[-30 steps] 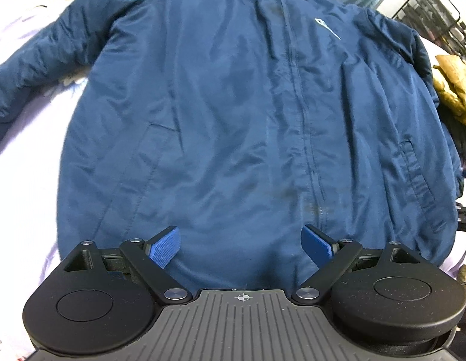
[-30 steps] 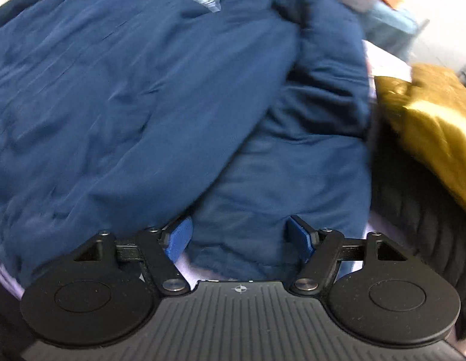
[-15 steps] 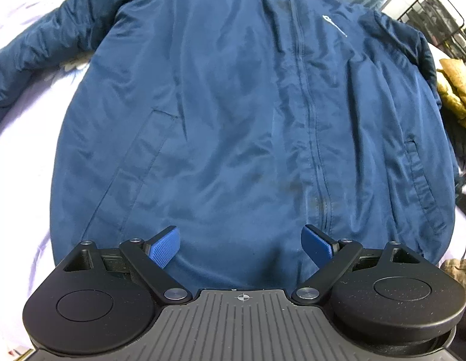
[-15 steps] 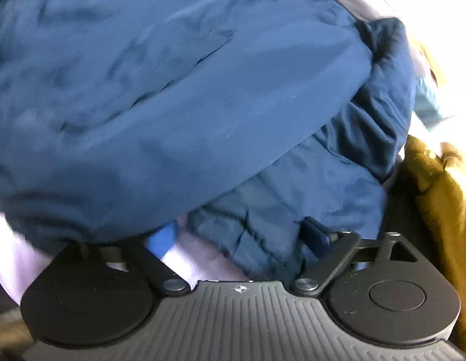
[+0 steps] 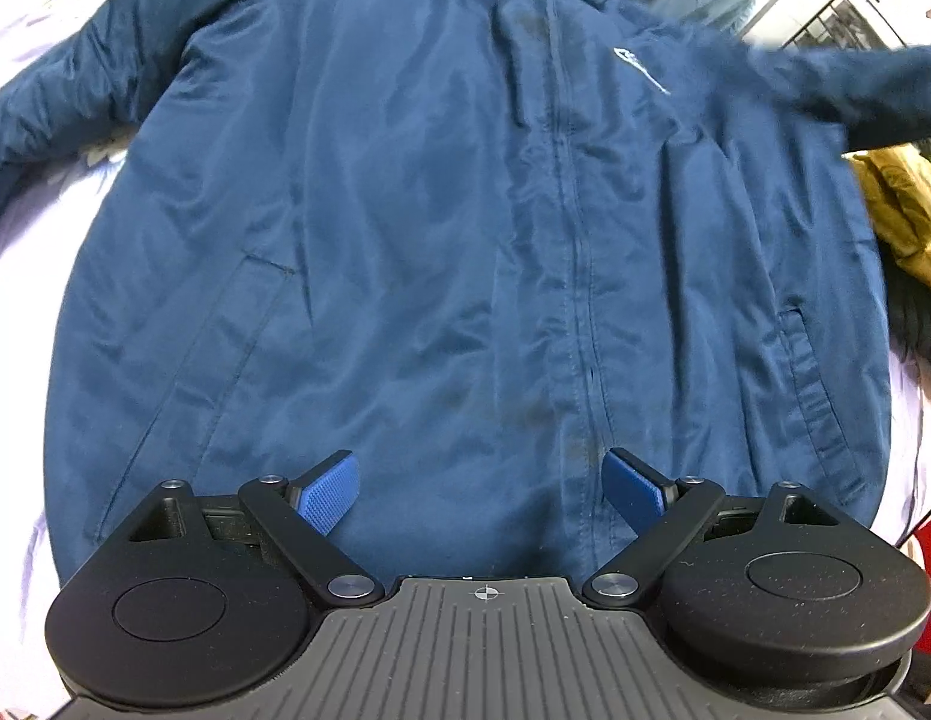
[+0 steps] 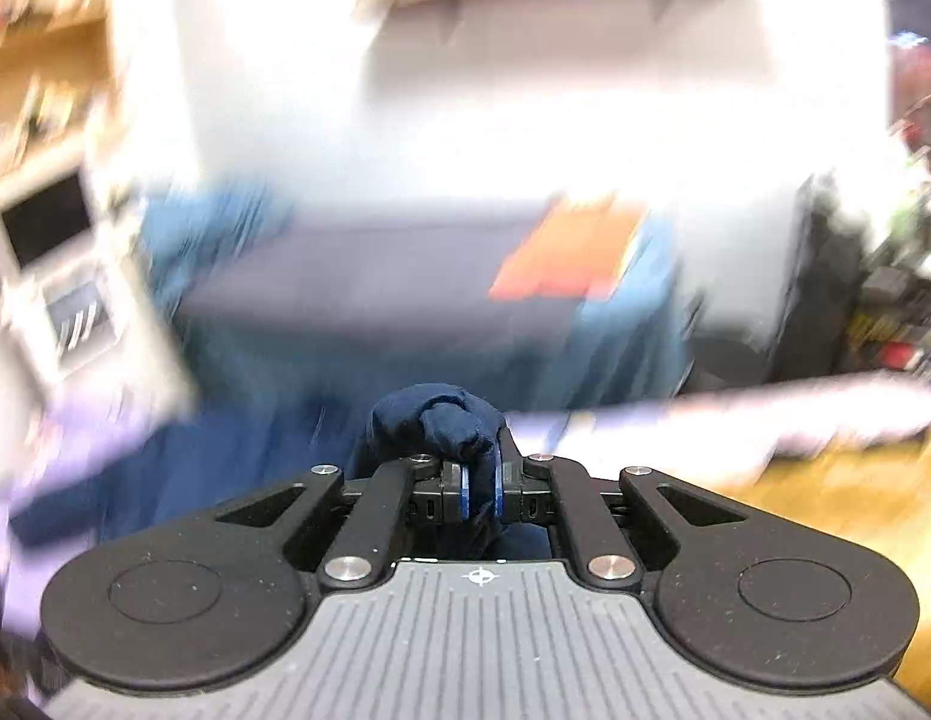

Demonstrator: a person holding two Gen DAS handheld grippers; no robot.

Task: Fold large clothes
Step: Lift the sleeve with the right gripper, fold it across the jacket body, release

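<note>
the navy jacket [image 5: 441,252] lies zipped and front-up on a pale lavender sheet [image 5: 21,276], a yellow garment [image 5: 909,210] just beside its edge. the left gripper [image 5: 480,495] hovers over the hem with fingers [image 5: 330,495] spread wide. the right gripper [image 6: 481,492] has its fingers pinching a bunched fold of the jacket's sleeve [image 6: 441,420], the background badly blurred.

Bright, even light, fisheye bending at edges, left view sharp, right view heavily motion-blurred, overexposed whites
</note>
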